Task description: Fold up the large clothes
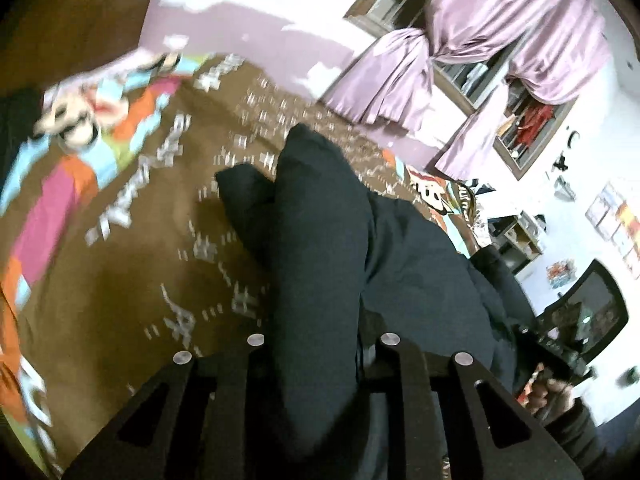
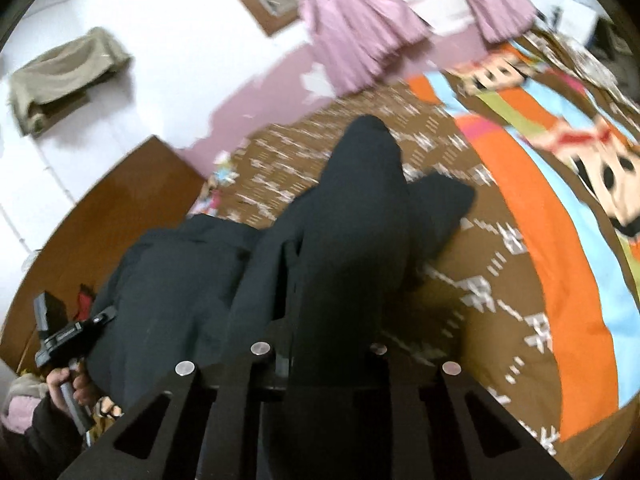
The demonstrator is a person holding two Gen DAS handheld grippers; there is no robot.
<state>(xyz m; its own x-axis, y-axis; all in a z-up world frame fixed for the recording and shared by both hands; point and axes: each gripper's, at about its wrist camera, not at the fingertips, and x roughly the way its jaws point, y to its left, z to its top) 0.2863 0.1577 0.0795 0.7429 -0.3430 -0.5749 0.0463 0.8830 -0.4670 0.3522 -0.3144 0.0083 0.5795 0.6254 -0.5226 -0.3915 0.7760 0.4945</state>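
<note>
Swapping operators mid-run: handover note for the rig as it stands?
Left gripper: shut on the dark garment.
Right gripper: shut on the same garment.
Garment is lifted between both, the rest trailing down onto the brown patterned bedspread.
Done: both grips taken; no finished fold visible.
Left: lay it flat, fold, and smooth.

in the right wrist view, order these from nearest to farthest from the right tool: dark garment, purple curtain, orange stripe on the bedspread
1. dark garment, at the right tool, centre.
2. orange stripe, on the bedspread to the right.
3. purple curtain, by the wall at top.
</note>
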